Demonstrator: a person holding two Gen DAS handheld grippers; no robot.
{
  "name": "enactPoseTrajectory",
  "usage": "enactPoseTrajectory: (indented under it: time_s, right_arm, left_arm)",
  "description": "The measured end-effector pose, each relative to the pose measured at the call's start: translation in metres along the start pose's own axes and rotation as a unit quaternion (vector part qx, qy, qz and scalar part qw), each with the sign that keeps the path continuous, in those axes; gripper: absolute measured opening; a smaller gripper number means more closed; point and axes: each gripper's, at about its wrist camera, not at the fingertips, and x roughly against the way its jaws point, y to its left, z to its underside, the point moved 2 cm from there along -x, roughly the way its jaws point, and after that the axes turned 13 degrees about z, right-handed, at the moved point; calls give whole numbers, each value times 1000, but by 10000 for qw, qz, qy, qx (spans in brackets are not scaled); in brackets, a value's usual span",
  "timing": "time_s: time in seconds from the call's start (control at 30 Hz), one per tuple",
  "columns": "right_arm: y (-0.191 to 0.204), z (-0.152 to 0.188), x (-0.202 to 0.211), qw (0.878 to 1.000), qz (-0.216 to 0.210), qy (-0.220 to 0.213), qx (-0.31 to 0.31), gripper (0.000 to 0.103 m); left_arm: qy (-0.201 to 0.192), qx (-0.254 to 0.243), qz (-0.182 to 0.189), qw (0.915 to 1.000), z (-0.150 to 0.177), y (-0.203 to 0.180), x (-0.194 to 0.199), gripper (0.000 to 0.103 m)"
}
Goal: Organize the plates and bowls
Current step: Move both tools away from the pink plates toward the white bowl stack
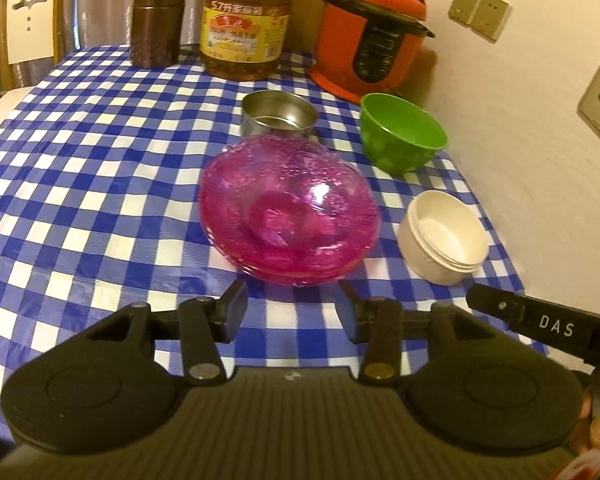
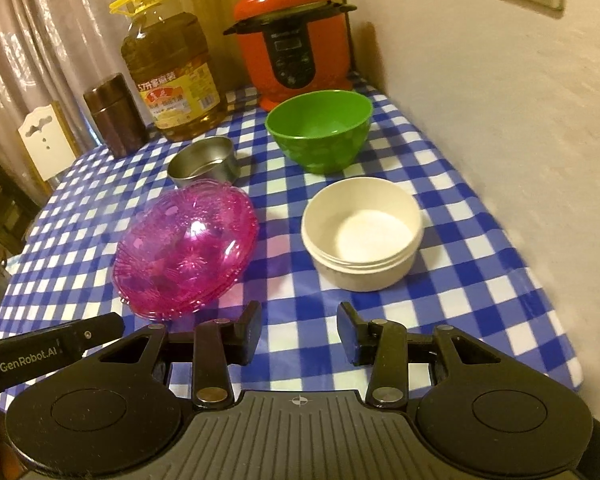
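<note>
Now | left gripper fingers apart, empty, pink plates just ahead | right gripper same, white bowl ahead

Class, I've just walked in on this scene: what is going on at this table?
A person holds a gripper in each hand above a checked table. The left gripper and the right gripper are both open and hold nothing. The pink plates sit stacked in front of the left one. The white bowl, green bowl and metal bowl stand apart, so sorting the bowls is not yet done.
</note>
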Motion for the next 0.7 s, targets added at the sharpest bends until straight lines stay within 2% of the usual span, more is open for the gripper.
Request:
enactPoseTrajectory:
  time_s: [0.7]
  right_arm:
    - [-43, -6, 19, 9992, 232, -138, -298, 42]
  left_arm:
    - [21, -306, 359, 9989, -6, -51, -7, 49]
